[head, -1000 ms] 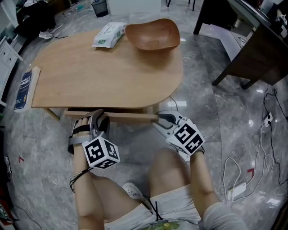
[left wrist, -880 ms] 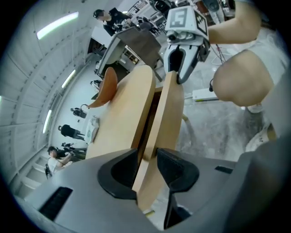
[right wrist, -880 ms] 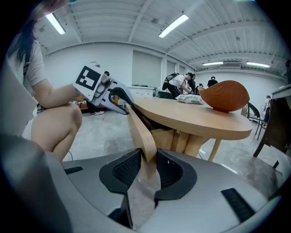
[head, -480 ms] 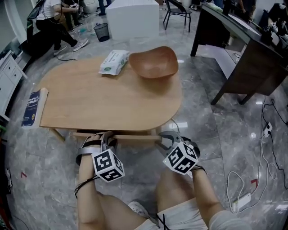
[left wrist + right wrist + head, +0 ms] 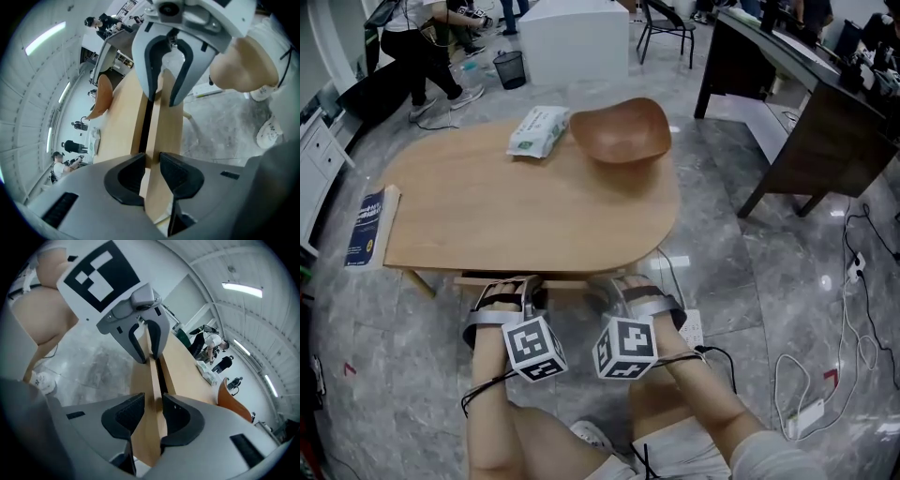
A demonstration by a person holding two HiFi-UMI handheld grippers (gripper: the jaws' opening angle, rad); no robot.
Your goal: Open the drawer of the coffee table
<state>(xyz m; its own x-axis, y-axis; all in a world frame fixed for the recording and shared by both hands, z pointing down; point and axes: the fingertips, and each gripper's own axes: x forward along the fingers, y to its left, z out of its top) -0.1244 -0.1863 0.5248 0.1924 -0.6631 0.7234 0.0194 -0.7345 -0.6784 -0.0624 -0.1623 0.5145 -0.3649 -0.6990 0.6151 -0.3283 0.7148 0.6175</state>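
The right gripper (image 5: 152, 405) straddles the top edge of the drawer front (image 5: 144, 380). Its jaws have just been opening and sit loosely on either side of the wood. Farther along the same edge the left gripper (image 5: 149, 357), whose jaws have just been closing, clamps the panel. To the right runs the table (image 5: 183, 362), bearing a wooden bowl (image 5: 232, 401) and a white pack (image 5: 205, 368).

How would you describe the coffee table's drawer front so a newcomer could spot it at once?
Find the rounded light-wood coffee table on the grey floor. Just under its near edge runs the drawer front, a thin wooden strip. A dark gap parts it from the top, and it lies level, unlike the slanted table leg beside it.
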